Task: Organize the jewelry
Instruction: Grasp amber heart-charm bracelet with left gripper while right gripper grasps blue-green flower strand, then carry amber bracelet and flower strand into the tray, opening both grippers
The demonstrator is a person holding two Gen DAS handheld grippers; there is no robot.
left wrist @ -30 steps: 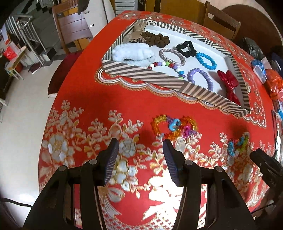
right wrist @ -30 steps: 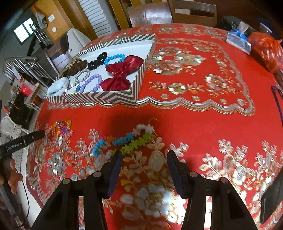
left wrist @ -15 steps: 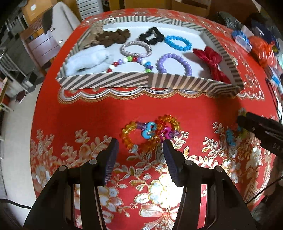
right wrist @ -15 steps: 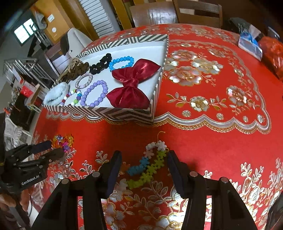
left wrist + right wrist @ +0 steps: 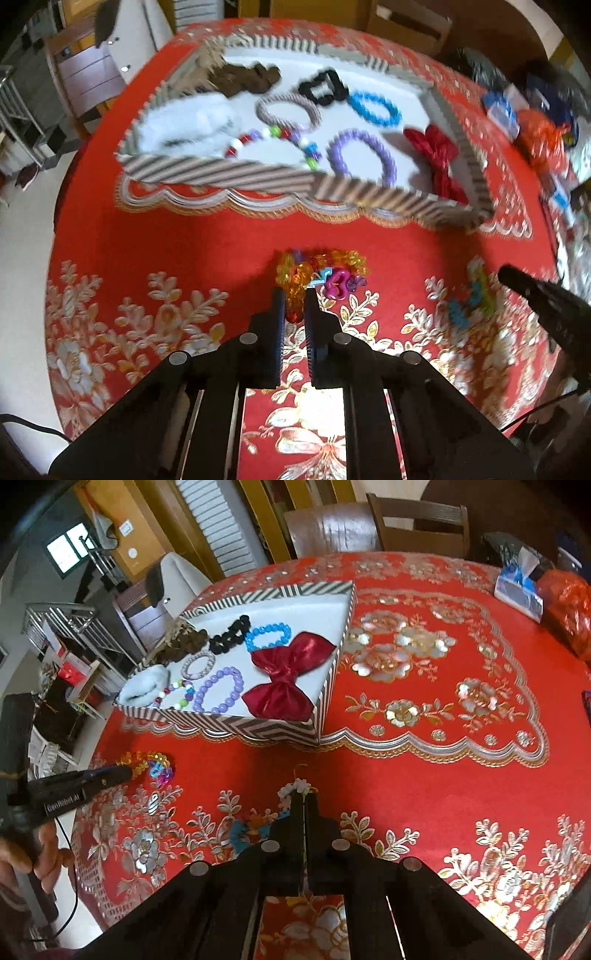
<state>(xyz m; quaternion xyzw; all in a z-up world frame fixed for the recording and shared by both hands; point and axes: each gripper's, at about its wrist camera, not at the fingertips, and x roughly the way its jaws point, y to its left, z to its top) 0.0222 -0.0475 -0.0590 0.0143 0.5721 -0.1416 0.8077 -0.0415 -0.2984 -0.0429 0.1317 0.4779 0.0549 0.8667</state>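
Note:
An orange, pink and blue bead bracelet lies on the red tablecloth in front of the striped tray. My left gripper is closing on its near end, and orange beads are pinched between the pads. The right wrist view shows that gripper at the bracelet. My right gripper has closed on a flower bead bracelet; white flowers stick out past the tips and blue ones show to the left. In the left wrist view this bracelet appears blurred beside the right gripper.
The striped tray holds a red bow, purple and blue bead bracelets and scrunchies. A tissue pack and an orange bag lie at the far right. Chairs stand behind the table. A hand holds the left gripper.
Both grippers went from open to closed. The left one came up to the colourful bracelet and clamped its near end; the right one clamped the flower bracelet.

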